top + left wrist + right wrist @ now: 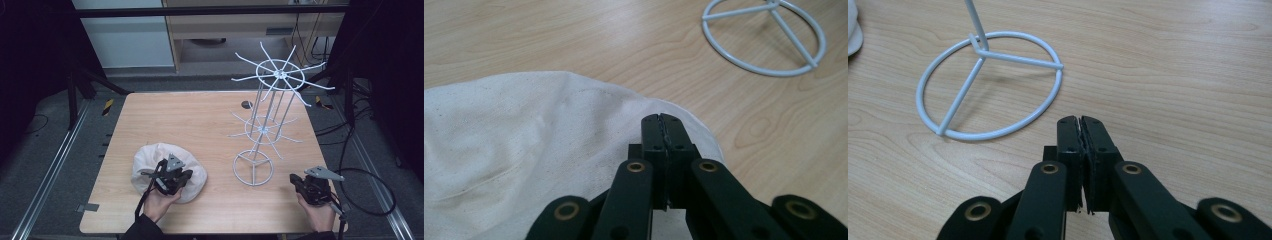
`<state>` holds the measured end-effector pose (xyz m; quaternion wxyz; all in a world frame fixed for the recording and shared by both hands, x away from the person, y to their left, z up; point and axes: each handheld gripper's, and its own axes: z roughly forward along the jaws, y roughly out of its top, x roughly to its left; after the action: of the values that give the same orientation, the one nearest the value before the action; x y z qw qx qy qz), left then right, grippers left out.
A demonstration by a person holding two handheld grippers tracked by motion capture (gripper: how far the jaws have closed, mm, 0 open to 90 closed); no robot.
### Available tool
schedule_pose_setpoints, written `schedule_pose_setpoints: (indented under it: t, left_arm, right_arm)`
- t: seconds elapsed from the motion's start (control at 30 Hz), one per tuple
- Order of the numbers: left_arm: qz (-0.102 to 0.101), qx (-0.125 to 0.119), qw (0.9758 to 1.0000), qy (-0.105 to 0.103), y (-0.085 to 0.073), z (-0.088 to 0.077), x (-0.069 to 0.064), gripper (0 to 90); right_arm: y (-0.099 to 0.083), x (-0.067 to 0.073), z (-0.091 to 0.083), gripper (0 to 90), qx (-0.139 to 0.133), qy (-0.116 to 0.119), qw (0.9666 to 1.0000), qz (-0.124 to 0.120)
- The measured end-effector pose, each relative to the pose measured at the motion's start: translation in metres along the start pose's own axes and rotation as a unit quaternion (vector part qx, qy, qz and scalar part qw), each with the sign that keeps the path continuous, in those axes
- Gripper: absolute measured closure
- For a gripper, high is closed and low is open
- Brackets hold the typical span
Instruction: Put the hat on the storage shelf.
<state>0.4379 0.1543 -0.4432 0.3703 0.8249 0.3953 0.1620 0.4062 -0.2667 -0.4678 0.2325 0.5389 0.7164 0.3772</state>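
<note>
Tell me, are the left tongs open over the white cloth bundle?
No, the left tongs have their jaws pressed together, with nothing between them, above the white cloth bundle.

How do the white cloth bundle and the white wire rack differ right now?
The soft white cloth bundle lies low and rumpled; the rigid white wire rack stands tall and upright. The bundle lies under the left tool; the rack stands apart from the right tool. Both are white and rest on the wooden table.

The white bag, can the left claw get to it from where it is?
Probably yes. The left claw hangs right over the bag with nothing between them. Its jaws are shut, though, so it would have to open them before it could grab the cloth.
</note>
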Motion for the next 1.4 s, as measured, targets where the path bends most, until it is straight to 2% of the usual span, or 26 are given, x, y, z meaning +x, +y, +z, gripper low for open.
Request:
schedule_pose_setpoints:
  t: [0.13,0.2,0.37,0.5,0.57,0.6,0.63,0.7,0.73,0.77,0.83,0.9,0.93,0.97,1.0,1.03,1.1,1.2,1.23,1.3,1.37,1.4]
  left_arm:
    - [0.012,0.003,0.9999,-0.007,-0.006,-0.008,-0.006,90.0]
    - [0.019,0.003,0.9997,-0.011,-0.01,-0.013,-0.009,90.0]
    - [0.029,-0.004,0.9993,-0.022,-0.015,-0.021,-0.014,90.0]
    - [0.027,-0.015,0.9991,-0.029,-0.015,-0.024,-0.015,90.0]
    - [0.024,-0.035,0.9986,-0.032,-0.013,-0.037,-0.015,90.0]
    - [0.024,-0.035,0.9986,-0.032,-0.013,-0.037,-0.015,89.9]
    - [0.022,-0.056,0.9978,-0.03,-0.012,-0.051,-0.013,89.9]
    - [0.018,-0.075,0.9968,-0.019,-0.013,-0.067,-0.008,89.8]
    - [0.018,-0.075,0.9968,-0.019,-0.013,-0.067,-0.008,89.9]
    - [0.007,-0.088,0.996,-0.011,-0.018,-0.083,0.0,89.8]
    - [-0.007,-0.094,0.9955,0.005,-0.028,-0.096,0.01,89.9]
    - [-0.018,-0.09,0.9956,0.019,-0.04,-0.105,0.019,89.9]
    - [-0.018,-0.09,0.9956,0.019,-0.04,-0.105,0.019,89.9]
    - [-0.033,-0.083,0.9954,0.035,-0.055,-0.112,0.03,89.9]
    - [-0.033,-0.083,0.9954,0.035,-0.055,-0.112,0.03,90.0]
    - [-0.045,-0.074,0.9952,0.046,-0.066,-0.115,0.038,90.0]
    - [-0.059,-0.064,0.9952,0.045,-0.073,-0.114,0.043,90.0]
    - [-0.062,-0.044,0.9955,0.057,-0.08,-0.109,0.045,90.0]
    - [-0.061,-0.034,0.9953,0.067,-0.081,-0.107,0.046,90.0]
    - [-0.067,-0.026,0.9949,0.071,-0.082,-0.105,0.048,90.0]
    - [-0.077,-0.009,0.9936,0.082,-0.083,-0.098,0.056,90.0]
    - [-0.077,-0.009,0.9936,0.082,-0.083,-0.098,0.056,90.0]
  right_arm:
    - [0.0,-0.001,0.001,87.5,-0.001,-0.003,1.0,-0.006]
    - [0.0,0.0,0.0,87.5,0.0,0.0,1.0,0.001]
    - [-0.001,0.0,0.0,87.5,0.002,-0.001,1.0,0.001]
    - [-0.001,0.0,0.0,87.5,0.002,-0.002,1.0,0.0]
    - [-0.001,-0.001,0.0,87.5,0.0,-0.002,1.0,-0.001]
    - [-0.001,-0.001,0.0,87.5,0.0,-0.002,1.0,-0.001]
    - [-0.001,-0.002,-0.001,87.5,-0.001,-0.002,1.0,-0.001]
    - [-0.001,-0.003,-0.001,87.5,-0.001,-0.002,1.0,0.001]
    - [-0.001,-0.003,-0.001,87.5,-0.001,-0.002,1.0,0.001]
    - [-0.001,-0.002,-0.001,87.5,-0.001,-0.003,1.0,0.003]
    - [-0.002,-0.003,-0.002,87.5,-0.002,-0.003,1.0,0.002]
    - [-0.002,-0.002,-0.001,87.5,-0.001,-0.003,1.0,0.001]
    - [-0.002,-0.002,-0.001,87.5,-0.001,-0.003,1.0,0.001]
    - [-0.002,-0.002,-0.001,87.5,0.0,-0.003,1.0,0.001]
    - [-0.002,-0.001,0.0,87.5,0.002,-0.003,1.0,0.002]
    - [-0.002,-0.001,0.0,87.5,0.001,-0.005,1.0,-0.001]
    - [-0.002,0.0,-0.001,87.5,0.001,-0.003,1.0,0.0]
    - [-0.002,-0.001,-0.002,87.4,-0.001,-0.002,1.0,0.001]
    - [-0.002,-0.001,-0.002,87.4,0.0,-0.003,1.0,0.001]
    - [-0.002,-0.002,-0.001,87.4,0.0,-0.004,1.0,-0.002]
    - [-0.002,-0.002,-0.001,87.4,0.0,-0.002,1.0,0.0]
    - [-0.002,-0.002,-0.001,87.4,0.0,-0.002,1.0,-0.002]
